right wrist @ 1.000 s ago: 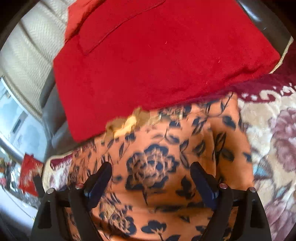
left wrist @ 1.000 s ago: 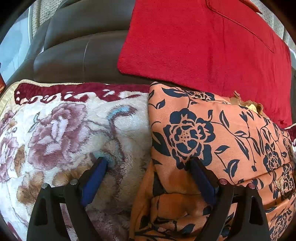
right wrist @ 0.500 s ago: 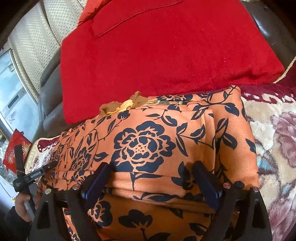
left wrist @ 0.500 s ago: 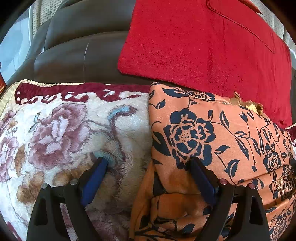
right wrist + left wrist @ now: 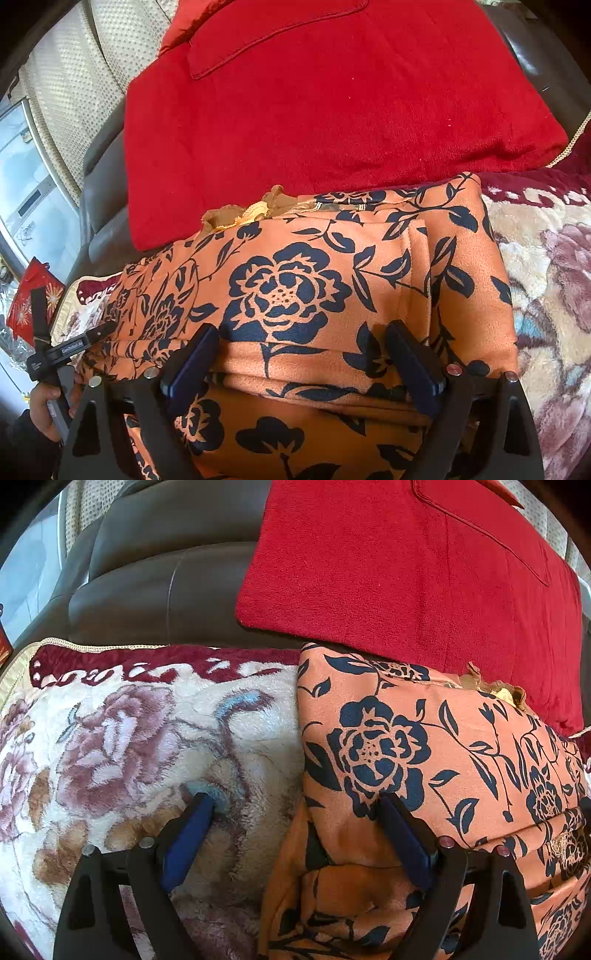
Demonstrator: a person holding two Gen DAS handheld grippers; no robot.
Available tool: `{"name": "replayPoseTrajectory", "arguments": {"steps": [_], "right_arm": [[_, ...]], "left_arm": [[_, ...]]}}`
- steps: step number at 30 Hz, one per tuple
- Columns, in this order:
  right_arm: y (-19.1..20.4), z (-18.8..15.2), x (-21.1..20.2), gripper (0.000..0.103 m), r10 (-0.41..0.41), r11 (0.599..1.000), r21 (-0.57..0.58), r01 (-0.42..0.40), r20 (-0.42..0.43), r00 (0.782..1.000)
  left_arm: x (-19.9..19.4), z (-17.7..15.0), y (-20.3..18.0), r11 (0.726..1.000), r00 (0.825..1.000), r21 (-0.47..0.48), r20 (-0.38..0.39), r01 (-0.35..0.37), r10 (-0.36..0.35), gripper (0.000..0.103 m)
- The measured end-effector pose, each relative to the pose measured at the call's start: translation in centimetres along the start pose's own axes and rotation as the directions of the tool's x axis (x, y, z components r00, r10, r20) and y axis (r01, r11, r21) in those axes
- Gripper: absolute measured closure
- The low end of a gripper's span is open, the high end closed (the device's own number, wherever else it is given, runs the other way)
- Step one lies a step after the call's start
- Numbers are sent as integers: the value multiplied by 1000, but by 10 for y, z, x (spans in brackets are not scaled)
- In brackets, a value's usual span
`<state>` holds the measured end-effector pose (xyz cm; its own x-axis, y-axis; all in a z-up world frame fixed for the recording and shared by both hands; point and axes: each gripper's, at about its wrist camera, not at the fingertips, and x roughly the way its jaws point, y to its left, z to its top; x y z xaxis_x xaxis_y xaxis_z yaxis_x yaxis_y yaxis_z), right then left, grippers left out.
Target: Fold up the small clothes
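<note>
Left wrist view: left gripper (image 5: 291, 805) jaws spread wide, one on the blanket (image 5: 129, 746), one on the orange cloth (image 5: 424, 753). Right wrist view: right gripper (image 5: 303, 339) jaws spread over the folded cloth (image 5: 295, 288), below a red cloth (image 5: 332, 110).

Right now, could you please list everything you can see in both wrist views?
Floral garment: one, orange with navy flowers, folded on the blanket.
Red cloth: one, red, behind the garment, draped over the sofa.
Blanket: one, cream with mauve roses, under the garment.
Sofa: one, dark leather, at the back.
Red packet: one, far left in the right wrist view.
Left tool: open, astride the garment's edge.
Right tool: open, over the garment.
Hand: one, gripping a handle.
</note>
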<state>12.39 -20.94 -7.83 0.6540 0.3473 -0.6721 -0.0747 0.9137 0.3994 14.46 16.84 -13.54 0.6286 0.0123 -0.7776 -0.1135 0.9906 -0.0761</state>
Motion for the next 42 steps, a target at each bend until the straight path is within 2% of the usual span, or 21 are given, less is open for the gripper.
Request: {"name": "replayPoseTrajectory", "arguments": {"steps": [13, 17, 19, 21, 23, 24, 25, 26, 27, 29, 31, 34, 39, 42], "right_arm": [[-1, 3, 2, 9, 2, 1000, -3, -2, -3, 1000], [3, 7, -20, 9, -53, 998, -25, 50, -95, 994], [-1, -3, -46, 9, -36, 999, -1, 36, -119, 992], [-14, -21, -74, 9, -11, 999, 36, 16, -120, 993], [-39, -51, -105, 9, -30, 996, 79, 41, -131, 991], [-51, -63, -118, 9, -35, 993, 111, 49, -129, 991], [-63, -75, -133, 9, -8, 989, 145, 23, -106, 994], [-76, -90, -154, 9, 21, 983, 186, -8, -66, 998], [-83, -99, -162, 7, 5, 977, 214, 12, -76, 997], [-99, -118, -180, 7, 64, 963, 266, -45, -66, 996], [-103, -125, -187, 7, 83, 957, 284, -62, -63, 995], [-100, -130, -182, 6, 175, 943, 299, -143, -80, 981], [-96, -145, -174, 7, 248, 928, 312, -202, -116, 962], [-101, -159, -178, 11, 278, 911, 344, -228, -104, 955]], "left_arm": [[2, 2, 0, 1000, 1000, -9, -8, -6, 6, 10], [-2, 3, 5, 1000, 999, -23, -31, -9, 9, 10], [-16, -3, 10, 999, 997, -22, -62, -37, 35, 10], [-34, -18, 20, 999, 997, -49, -73, -7, 3, 10], [-54, -44, 33, 997, 994, -75, -103, 17, -25, 10], [-66, -65, 43, 994, 993, -102, -114, 29, -40, 10], [-76, -83, 50, 993, 991, -115, -120, 39, -53, 10], [-86, -97, 52, 994, 992, -104, -109, 46, -57, 10], [-96, -108, 51, 996, 994, -79, -94, 40, -48, 10], [-115, -132, 47, 999, 995, -27, -96, 28, -30, 10], [-124, -147, 46, 999, 993, -23, -109, 41, -43, 10], [-128, -165, 44, 996, 989, -67, -133, 52, -61, 10], [-132, -175, 36, 997, 987, -54, -150, 47, -55, 10], [-135, -183, 38, 997, 984, -62, -167, 52, -62, 10]]}}
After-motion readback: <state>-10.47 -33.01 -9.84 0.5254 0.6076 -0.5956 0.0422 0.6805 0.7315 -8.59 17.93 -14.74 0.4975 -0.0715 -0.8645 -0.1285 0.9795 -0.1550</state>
